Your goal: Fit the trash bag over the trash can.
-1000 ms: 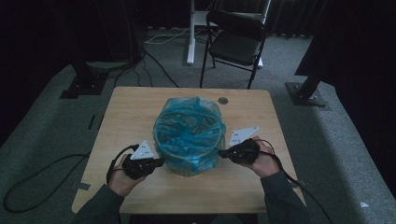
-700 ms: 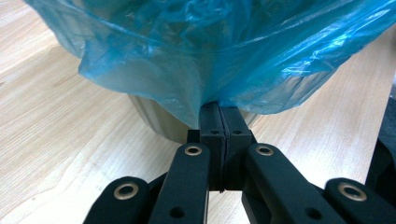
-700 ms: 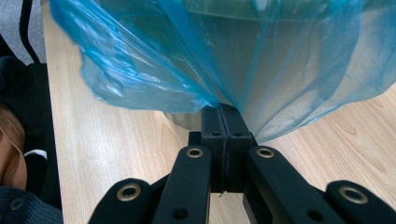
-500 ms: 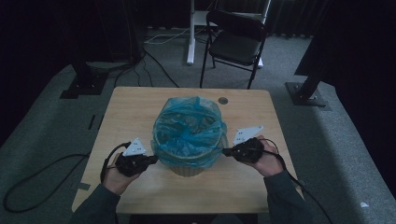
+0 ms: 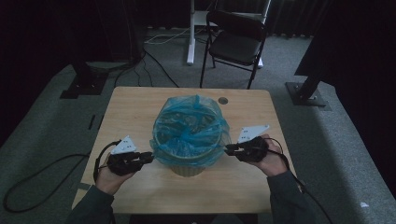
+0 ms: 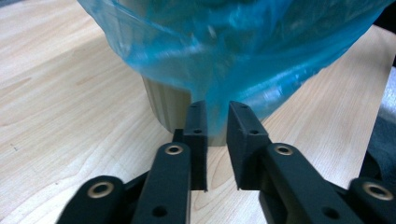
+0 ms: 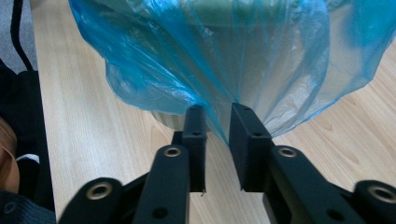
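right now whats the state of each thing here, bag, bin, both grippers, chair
blue bag: lining the bin, edge folded down over its rim
bin: upright on the table
left gripper: jaws just opening, bag edge between them, not pinched
right gripper: jaws just opening, bag fold between them
folding chair: unfolded, empty

Light wood counter (image 5: 140,112), round hole (image 5: 222,100) near far right corner. Grey carpet floor (image 5: 56,126) all round. Black folding chair (image 5: 235,44) beyond far edge, white post (image 5: 191,32) just left of it. Cables (image 5: 154,60) trail over floor past far left corner; another cable (image 5: 32,177) loops off left edge. Dark stand bases (image 5: 84,81) and (image 5: 306,91) flank counter. Black curtains behind, dim light.
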A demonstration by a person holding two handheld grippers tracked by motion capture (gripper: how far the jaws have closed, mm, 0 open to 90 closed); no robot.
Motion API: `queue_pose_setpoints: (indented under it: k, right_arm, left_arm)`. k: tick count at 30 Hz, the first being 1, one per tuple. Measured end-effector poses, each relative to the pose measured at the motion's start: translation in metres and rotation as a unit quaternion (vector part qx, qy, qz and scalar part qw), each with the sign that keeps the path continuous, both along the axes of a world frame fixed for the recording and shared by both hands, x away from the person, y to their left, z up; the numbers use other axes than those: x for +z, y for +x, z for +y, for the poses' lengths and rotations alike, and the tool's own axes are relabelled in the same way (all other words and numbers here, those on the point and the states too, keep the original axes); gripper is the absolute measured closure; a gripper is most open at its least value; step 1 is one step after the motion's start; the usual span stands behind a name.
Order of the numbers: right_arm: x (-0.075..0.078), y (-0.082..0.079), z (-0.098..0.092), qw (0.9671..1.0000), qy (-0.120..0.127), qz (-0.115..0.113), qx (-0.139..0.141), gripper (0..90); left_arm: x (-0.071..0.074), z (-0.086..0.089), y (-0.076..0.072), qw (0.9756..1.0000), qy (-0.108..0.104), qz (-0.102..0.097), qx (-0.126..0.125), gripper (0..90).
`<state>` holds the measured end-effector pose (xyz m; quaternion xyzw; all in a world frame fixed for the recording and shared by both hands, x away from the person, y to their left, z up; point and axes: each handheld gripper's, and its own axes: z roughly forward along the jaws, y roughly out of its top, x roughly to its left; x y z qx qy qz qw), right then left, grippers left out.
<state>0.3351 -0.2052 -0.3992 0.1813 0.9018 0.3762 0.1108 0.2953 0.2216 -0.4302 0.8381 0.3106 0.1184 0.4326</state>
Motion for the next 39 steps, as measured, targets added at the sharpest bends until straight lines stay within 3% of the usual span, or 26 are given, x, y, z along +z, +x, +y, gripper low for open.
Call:
queue_pose_setpoints:
  k: [6,14,26,32,39]
  right_arm:
    - [0.006,-0.003,-0.005,0.9998,0.016,-0.009,0.002,68.1]
    - [0.013,-0.004,-0.010,0.9992,0.032,-0.020,-0.007,65.6]
    - [0.025,-0.005,-0.020,0.9979,0.057,-0.030,-0.011,63.1]
    - [0.028,0.001,-0.016,0.9976,0.053,-0.038,-0.023,65.0]
    - [0.032,0.009,-0.011,0.9966,0.060,-0.046,-0.035,73.2]
  left_arm:
    - [0.005,0.004,-0.001,0.9999,-0.011,-0.007,0.004,69.5]
    - [0.016,0.006,0.003,0.9992,-0.030,-0.023,0.012,68.8]
    - [0.029,0.008,0.009,0.9984,-0.036,-0.039,0.022,68.9]
    - [0.036,0.006,0.014,0.9979,-0.039,-0.047,0.024,69.0]
    - [0.041,0.003,0.022,0.9976,-0.039,-0.050,0.027,70.3]
